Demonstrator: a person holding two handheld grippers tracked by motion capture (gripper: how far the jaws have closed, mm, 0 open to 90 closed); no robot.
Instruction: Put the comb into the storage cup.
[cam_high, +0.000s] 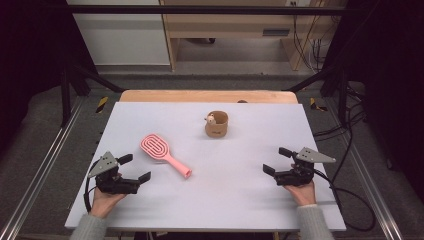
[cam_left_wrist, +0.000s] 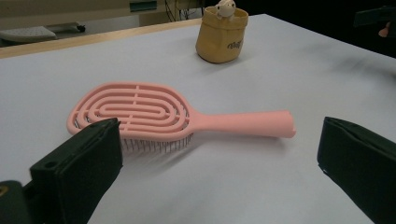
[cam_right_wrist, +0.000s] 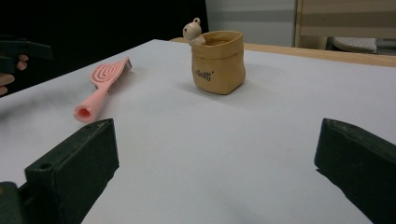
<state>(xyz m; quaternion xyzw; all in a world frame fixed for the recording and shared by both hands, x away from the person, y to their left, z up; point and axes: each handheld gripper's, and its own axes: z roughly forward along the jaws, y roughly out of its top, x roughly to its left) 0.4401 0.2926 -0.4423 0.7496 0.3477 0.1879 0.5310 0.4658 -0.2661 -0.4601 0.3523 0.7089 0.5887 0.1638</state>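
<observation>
- The left gripper (cam_high: 136, 169) rests near the table's (cam_high: 240, 210) front left corner, jaws spread wide with nothing between them, touching no object.
- The right gripper (cam_high: 277, 161) sits near the front right, jaws equally wide and empty, its cable trailing off the right edge.
- The brush (cam_high: 164, 155) lies flat just ahead of the left gripper, bristles down, head toward the back left, handle pointing front right; it is apart from both grippers.
- The pouch (cam_high: 216, 124) stands upright at the middle back, a small figure at its rim, well apart from the brush.
- Bare surface stretches between the two grippers and from the right gripper up to the pouch.
</observation>
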